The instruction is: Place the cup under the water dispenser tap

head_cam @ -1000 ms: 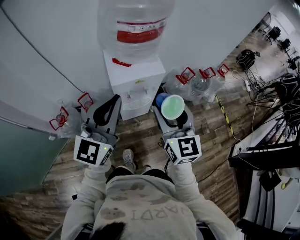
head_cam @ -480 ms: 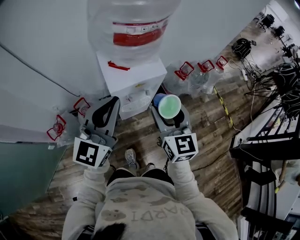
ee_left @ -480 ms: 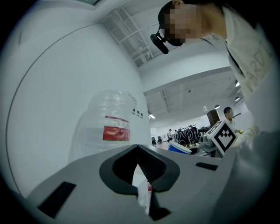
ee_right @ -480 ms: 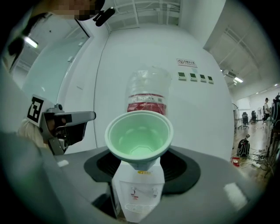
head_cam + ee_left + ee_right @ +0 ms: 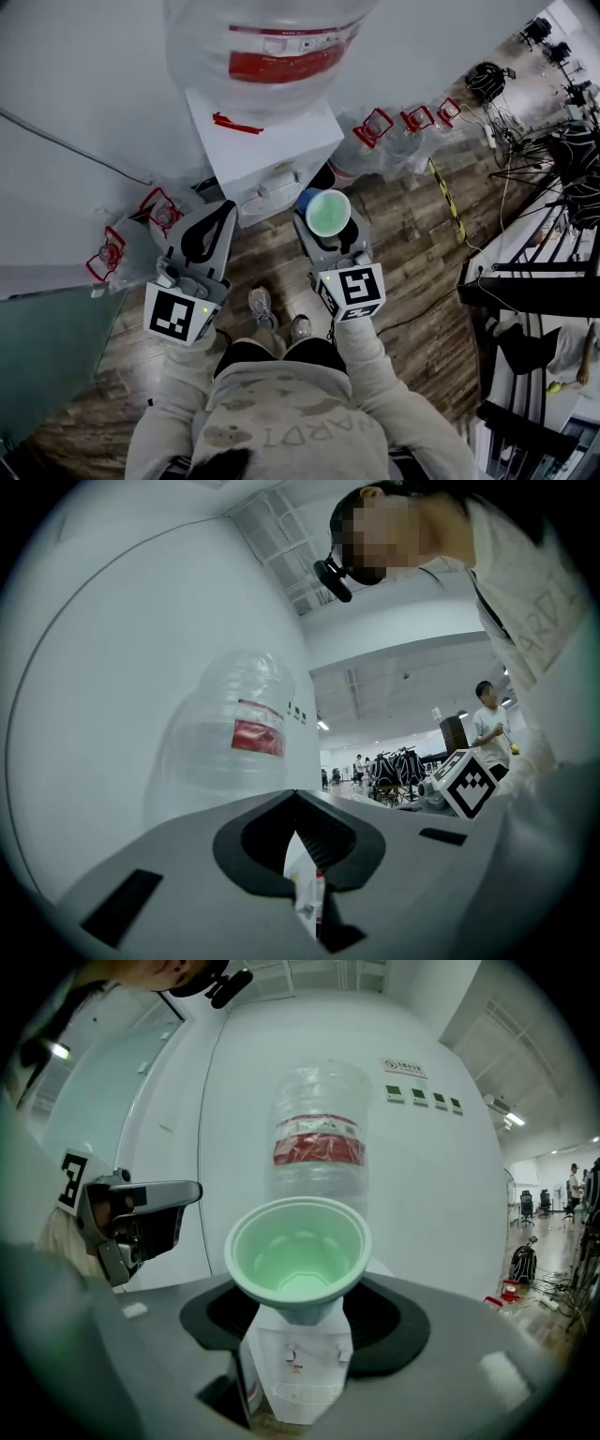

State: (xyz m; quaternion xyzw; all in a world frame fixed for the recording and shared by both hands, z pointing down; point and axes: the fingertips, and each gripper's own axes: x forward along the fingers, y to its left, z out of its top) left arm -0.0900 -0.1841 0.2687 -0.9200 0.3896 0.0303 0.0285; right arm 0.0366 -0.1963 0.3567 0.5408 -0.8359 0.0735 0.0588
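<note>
A white water dispenser [image 5: 267, 150] stands against the wall with a big clear bottle [image 5: 267, 37] on top. My right gripper [image 5: 325, 227] is shut on a pale green cup [image 5: 328, 212], upright with its mouth up, just right of the dispenser's front. In the right gripper view the cup [image 5: 298, 1251] sits between the jaws, and the dispenser's taps [image 5: 314, 1354] show low behind it, some way off. My left gripper [image 5: 223, 211] is shut and holds nothing, left of the dispenser's front; a sliver of the dispenser [image 5: 305, 892] shows through its slit.
Spare water bottles with red handles lie on the wooden floor at the left [image 5: 117, 244] and right [image 5: 403, 131] of the dispenser. Yellow-black tape [image 5: 448, 202], cables and stands [image 5: 562, 159] are at the right. The person's shoes [image 5: 258, 305] are below the grippers.
Both grippers have sunk and come closer to the dispenser's front. The cup stays in the right gripper's jaws. The left gripper stays shut.
</note>
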